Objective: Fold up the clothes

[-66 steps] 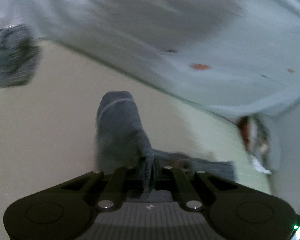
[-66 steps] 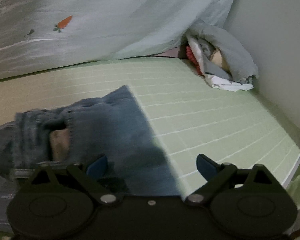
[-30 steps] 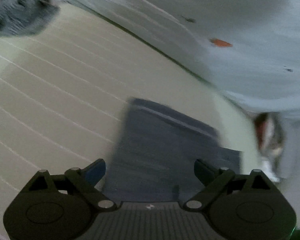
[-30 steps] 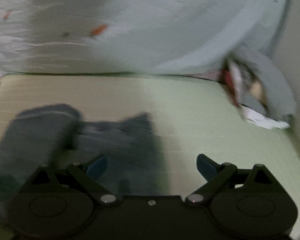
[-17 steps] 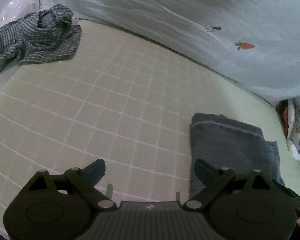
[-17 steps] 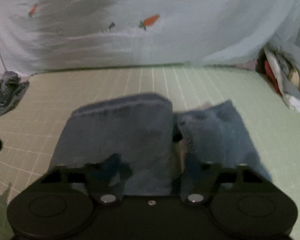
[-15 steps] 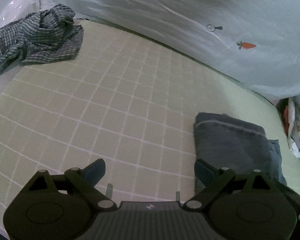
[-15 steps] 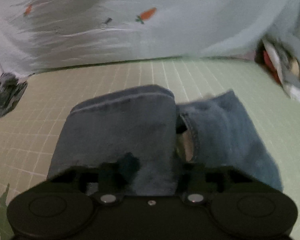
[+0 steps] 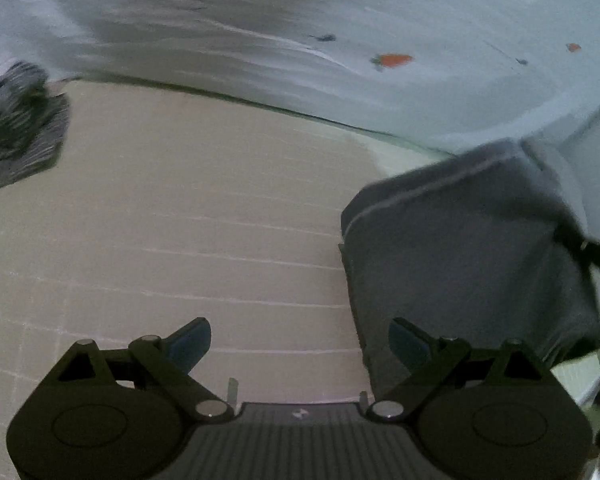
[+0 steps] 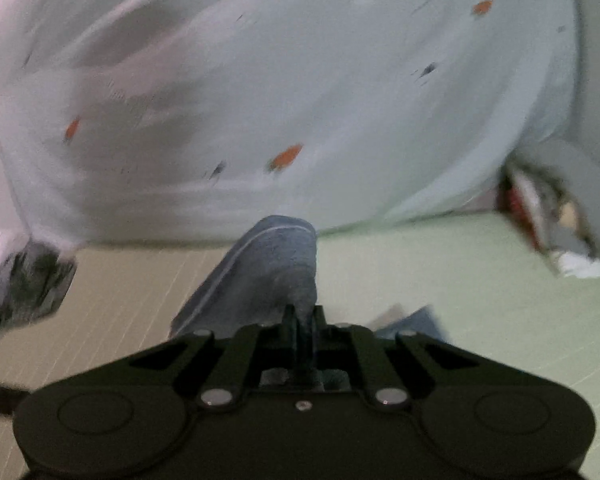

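Folded blue jeans (image 9: 460, 248) hang lifted off the green checked mat (image 9: 188, 216) at the right of the left wrist view. My right gripper (image 10: 302, 332) is shut on the near edge of the jeans (image 10: 268, 272), which rise in front of it with the hem seam at the far end. A bit of denim (image 10: 412, 324) shows just right of the fingers. My left gripper (image 9: 298, 344) is open over bare mat, just left of the jeans, holding nothing. The dark tip of the right gripper (image 9: 588, 252) pokes in at the right edge.
A crumpled checked garment (image 9: 16, 128) lies at the far left of the mat, also seen as the checked garment (image 10: 24, 284). A pale duvet with carrot prints (image 9: 380, 40) runs along the back. A heap of grey and red clothes (image 10: 556, 208) sits in the far right corner.
My right gripper shut on the edge of the folded jeans and lifted them off the mat. The left gripper stays open and has swung closer to the jeans.
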